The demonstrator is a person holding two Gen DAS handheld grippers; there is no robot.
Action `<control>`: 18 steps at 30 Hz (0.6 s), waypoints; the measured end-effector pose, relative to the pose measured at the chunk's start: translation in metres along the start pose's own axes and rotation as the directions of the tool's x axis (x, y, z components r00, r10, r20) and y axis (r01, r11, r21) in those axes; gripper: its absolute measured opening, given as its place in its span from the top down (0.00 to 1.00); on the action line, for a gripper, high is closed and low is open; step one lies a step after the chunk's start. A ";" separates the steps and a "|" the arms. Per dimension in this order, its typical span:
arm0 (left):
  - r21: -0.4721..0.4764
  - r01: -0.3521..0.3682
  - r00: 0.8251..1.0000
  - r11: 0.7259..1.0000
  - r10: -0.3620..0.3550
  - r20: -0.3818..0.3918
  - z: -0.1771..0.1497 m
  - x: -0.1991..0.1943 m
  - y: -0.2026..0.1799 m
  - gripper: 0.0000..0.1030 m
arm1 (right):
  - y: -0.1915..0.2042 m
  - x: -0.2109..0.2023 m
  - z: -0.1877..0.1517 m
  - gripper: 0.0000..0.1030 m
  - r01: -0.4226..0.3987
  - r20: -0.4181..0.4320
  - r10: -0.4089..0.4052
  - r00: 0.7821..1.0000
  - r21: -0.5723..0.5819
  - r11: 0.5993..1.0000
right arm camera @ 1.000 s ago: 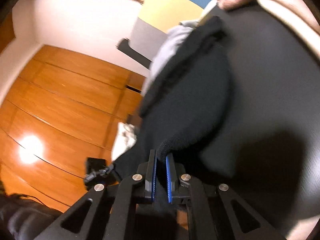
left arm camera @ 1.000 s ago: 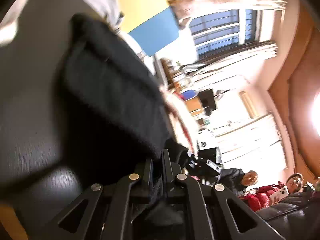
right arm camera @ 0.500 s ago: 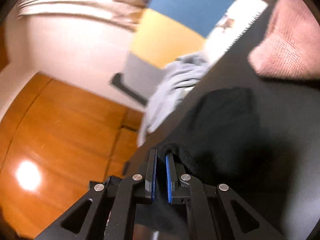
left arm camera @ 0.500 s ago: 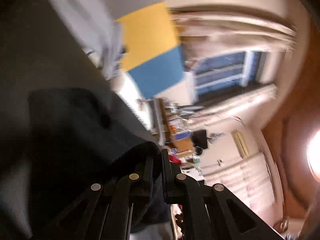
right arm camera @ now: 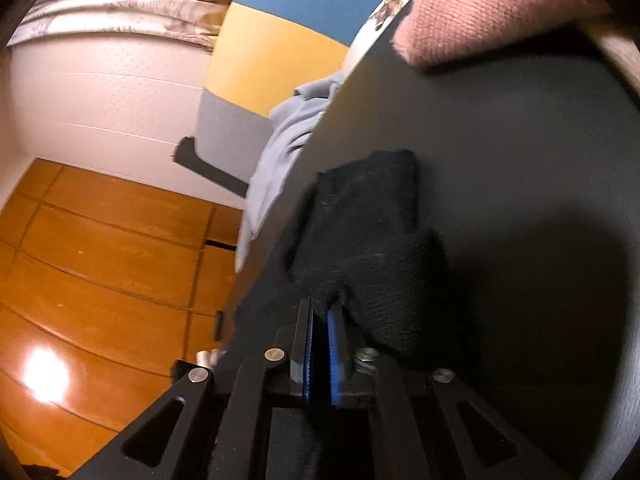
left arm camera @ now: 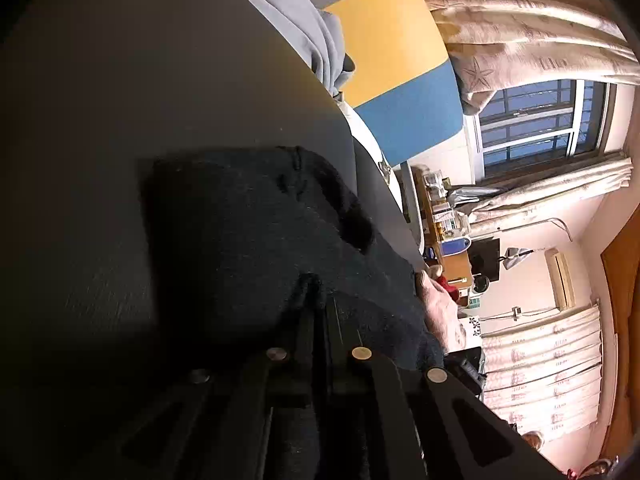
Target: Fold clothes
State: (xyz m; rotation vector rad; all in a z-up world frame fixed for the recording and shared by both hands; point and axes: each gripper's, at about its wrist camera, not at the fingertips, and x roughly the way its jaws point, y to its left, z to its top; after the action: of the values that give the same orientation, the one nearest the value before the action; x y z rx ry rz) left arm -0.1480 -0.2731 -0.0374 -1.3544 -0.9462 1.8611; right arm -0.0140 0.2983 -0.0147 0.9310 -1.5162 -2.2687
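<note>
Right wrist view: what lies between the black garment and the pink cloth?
Only bare dark table separates the black garment from the pink cloth; the right wrist view shows it.

Dark table [left arm camera: 160, 80]; glossy wooden floor [right arm camera: 100, 240] with lamp glare; white wall [right arm camera: 100, 92]; yellow-and-blue panel [left arm camera: 400, 80]; barred window [left arm camera: 540, 120]; patterned curtains [left arm camera: 540, 28]; cluttered shelf [left arm camera: 440, 208].

A dark table [right arm camera: 520, 128] carries a black knitted garment [left arm camera: 248, 224] near one edge (partly bunched), a pale blue garment [right arm camera: 280, 136] draped over that edge, and a pink knitted piece [right arm camera: 472, 12] at the far corner.
</note>
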 end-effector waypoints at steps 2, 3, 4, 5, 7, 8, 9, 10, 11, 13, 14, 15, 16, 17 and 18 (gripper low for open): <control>-0.019 0.034 0.999 0.999 -0.034 0.026 -0.003 -0.007 -0.003 0.80 | 0.005 -0.006 0.001 0.72 -0.033 0.000 0.033 0.999 0.003 0.999; -0.026 0.056 0.998 0.998 -0.055 0.042 -0.002 -0.013 -0.004 0.78 | 0.011 -0.007 -0.002 0.67 -0.035 -0.007 0.035 0.999 -0.008 0.999; -0.018 0.057 0.996 0.998 -0.056 0.064 -0.003 -0.020 -0.007 0.75 | 0.017 -0.008 -0.004 0.60 -0.038 -0.016 0.038 0.999 -0.018 0.999; -0.006 0.053 0.995 0.999 -0.052 0.087 -0.004 -0.028 -0.011 0.73 | 0.022 -0.010 -0.006 0.55 -0.046 -0.028 0.045 0.999 -0.026 0.999; 0.036 0.033 0.995 0.999 -0.036 0.098 -0.011 -0.040 -0.020 0.70 | 0.033 -0.012 -0.010 0.50 -0.045 -0.041 0.043 0.998 -0.055 0.998; 0.051 0.027 0.995 0.998 -0.032 0.093 -0.014 -0.044 -0.023 0.67 | 0.038 -0.014 -0.013 0.49 -0.042 -0.049 0.039 0.998 -0.070 0.997; 0.064 0.022 0.996 0.998 -0.028 0.087 -0.017 -0.048 -0.026 0.66 | 0.040 -0.015 -0.016 0.49 -0.043 -0.065 0.038 0.997 -0.081 0.996; 0.074 0.011 0.997 0.997 -0.017 0.081 -0.023 -0.052 -0.026 0.64 | 0.043 -0.016 -0.021 0.49 -0.043 -0.085 0.035 0.996 -0.091 0.995; 0.083 -0.001 0.997 0.997 -0.005 0.075 -0.029 -0.055 -0.027 0.63 | 0.044 -0.013 -0.024 0.48 -0.041 -0.102 0.031 0.994 -0.097 0.994; 0.101 -0.027 0.997 0.995 0.019 0.074 -0.038 -0.058 -0.028 0.61 | 0.042 -0.009 -0.031 0.45 -0.008 -0.127 -0.005 0.992 -0.108 0.994; 0.107 -0.031 0.997 0.994 0.023 0.073 -0.043 -0.060 -0.027 0.59 | 0.041 -0.003 -0.033 0.44 0.007 -0.133 -0.022 0.991 -0.111 0.994; 0.113 -0.034 0.997 0.993 0.026 0.072 -0.048 -0.063 -0.027 0.59 | 0.039 0.000 -0.034 0.44 0.022 -0.131 -0.037 0.991 -0.112 0.993; 0.119 -0.039 0.997 0.992 0.031 0.067 -0.053 -0.065 -0.026 0.58 | 0.037 0.003 -0.036 0.44 0.037 -0.130 -0.052 0.990 -0.114 0.993; 0.128 -0.042 0.997 0.991 0.034 0.063 -0.056 -0.064 -0.026 0.58 | 0.034 0.006 -0.037 0.44 0.049 -0.127 -0.064 0.990 -0.115 0.992; 0.137 -0.044 0.998 0.990 0.036 0.060 -0.058 -0.063 -0.028 0.58 | 0.033 0.007 -0.038 0.44 0.050 -0.120 -0.064 0.991 -0.116 0.992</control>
State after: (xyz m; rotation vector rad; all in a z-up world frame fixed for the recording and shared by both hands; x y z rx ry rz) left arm -0.0731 -0.2999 0.0050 -1.2516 -0.8067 1.9668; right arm 0.0002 0.2533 0.0024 1.0733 -1.3122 -2.2636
